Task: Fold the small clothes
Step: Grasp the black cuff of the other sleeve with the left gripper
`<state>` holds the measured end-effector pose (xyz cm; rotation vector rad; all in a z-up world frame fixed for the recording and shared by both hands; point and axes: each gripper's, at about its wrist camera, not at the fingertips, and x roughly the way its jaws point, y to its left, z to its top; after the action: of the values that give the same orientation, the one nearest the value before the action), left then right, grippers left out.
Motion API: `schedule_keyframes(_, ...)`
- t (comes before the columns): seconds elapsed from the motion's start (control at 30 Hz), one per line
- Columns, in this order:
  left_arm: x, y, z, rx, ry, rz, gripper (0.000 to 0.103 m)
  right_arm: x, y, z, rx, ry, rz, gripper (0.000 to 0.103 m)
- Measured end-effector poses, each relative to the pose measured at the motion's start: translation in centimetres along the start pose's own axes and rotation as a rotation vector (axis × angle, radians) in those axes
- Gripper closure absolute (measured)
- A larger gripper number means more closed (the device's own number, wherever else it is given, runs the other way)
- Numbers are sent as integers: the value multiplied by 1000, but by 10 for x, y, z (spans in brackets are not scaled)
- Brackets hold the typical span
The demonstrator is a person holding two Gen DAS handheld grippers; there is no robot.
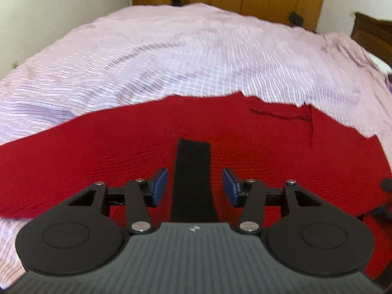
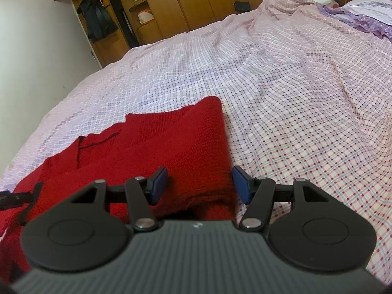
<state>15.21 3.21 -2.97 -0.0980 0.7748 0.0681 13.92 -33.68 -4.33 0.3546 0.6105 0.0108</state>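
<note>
Over on the left side, the left tongs [image 1: 195, 187] hang just above the red knit garment [image 1: 171, 132], blue pads [image 1: 160, 186] wide apart and gripping nothing. Straight ahead between those pads runs a black strip [image 1: 193, 176], lying on the red knit and reaching back under the tool; what it belongs to I can't tell. Beyond the tongs the red cloth spreads broad and fairly flat across the checked bedsheet [image 1: 171, 49], its far edge running out left and right.

Moving right, the right tongs [image 2: 199, 183] also stand open, straddling the garment's [image 2: 171, 142] right-hand portion. Here the knit looks doubled over: a thick rounded edge runs away from the tongs, with the right pad [image 2: 241, 186] just beside that edge and the left pad [image 2: 159, 185] over the cloth. Right of it there's only bedsheet [image 2: 294, 98].

So, my read: one fold appears to be in on the right side, while the left stretch looks unfolded. Plenty left — bringing the left side over, then halving the length, I'd guess. Neither tool has hold of the fabric at this moment.
</note>
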Motion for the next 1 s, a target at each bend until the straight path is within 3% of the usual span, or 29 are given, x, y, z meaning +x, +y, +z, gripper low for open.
schedule_keyframes(0.13, 23, -2, -2, -46, 43, -1, 49, 1, -1, 1, 4, -4, 0, 42)
schedule_keyframes(0.17, 24, -3, -3, -50, 36, 1, 55, 2, -1, 1, 4, -5, 0, 42)
schedule_keyframes(0.2, 24, -5, -3, -44, 24, -3, 79, 2, -1, 1, 6, -8, 2, 42)
schedule_keyframes(0.27, 17, -4, -2, -63, 2, -51, 86, 0, -2, 1, 13, -24, 3, 42)
schedule_keyframes(0.4, -11, 7, 8, -124, -82, -67, 87, -8, -2, 3, 23, -81, 21, 42)
schedule_keyframes(0.5, -21, 13, 10, -111, -103, -14, 87, -10, -3, 4, 35, -96, 36, 42)
schedule_keyframes(0.7, 14, 17, -2, -104, 22, 40, 86, -3, 1, 1, 10, -63, 9, 42)
schedule_keyframes(1.0, 14, 22, -8, -75, 18, 49, 75, 15, 2, -4, -26, 14, -56, 42)
